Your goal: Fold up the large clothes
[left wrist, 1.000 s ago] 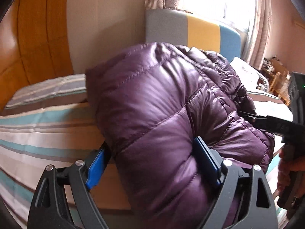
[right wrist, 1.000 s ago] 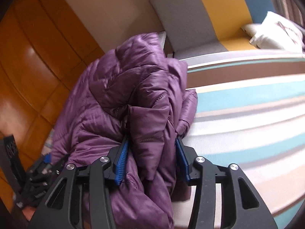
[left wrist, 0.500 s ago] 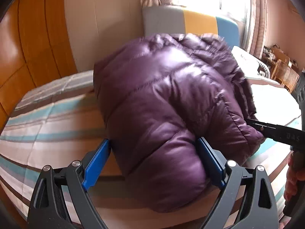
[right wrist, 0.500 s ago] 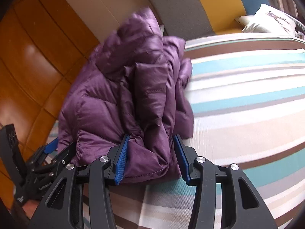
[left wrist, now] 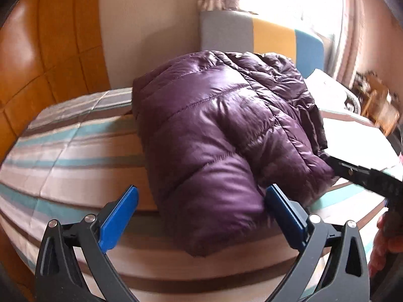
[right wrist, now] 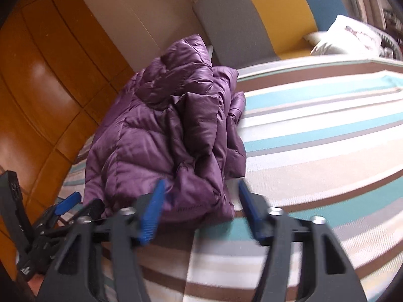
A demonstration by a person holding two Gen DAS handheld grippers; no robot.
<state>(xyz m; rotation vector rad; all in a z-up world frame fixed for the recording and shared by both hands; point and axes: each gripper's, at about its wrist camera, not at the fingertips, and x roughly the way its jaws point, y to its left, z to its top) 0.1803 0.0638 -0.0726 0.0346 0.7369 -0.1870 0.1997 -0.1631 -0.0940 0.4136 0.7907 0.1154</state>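
While both grippers were clamped on the purple jacket point(left wrist: 226, 136) a second ago, I am now seeing them let go of it. My left gripper point(left wrist: 201, 216) is standing with its blue pads spread wide; half a second ago those pads were pressing into the padded fold, and now the left pad is hanging clear of the fabric while the right pad point(left wrist: 284, 216) is sitting just beside the bulge. The jacket is lying folded into a thick bundle on the striped bed point(left wrist: 63, 166), straight ahead of this gripper, its near edge reaching between the fingers.

My right gripper point(right wrist: 201, 209) is also standing apart. Earlier its pads were squeezing a gathered edge of the jacket point(right wrist: 171, 136); now the left pad point(right wrist: 151, 211) is overlapping the hem, contact unclear, and the right pad is hovering over the bedcover point(right wrist: 314, 151), well clear of the cloth. The bundle is lying ahead and to the left of this gripper, lower and flatter than a second ago, when it was lifted off the bed.

Beyond the jacket a gray, yellow and blue headboard point(right wrist: 264, 17) is standing against the wall, with a white pillow point(right wrist: 347, 35) far to the right. From the right wrist view, the left gripper point(right wrist: 68, 209) is showing at the lower left, beside the bundle.
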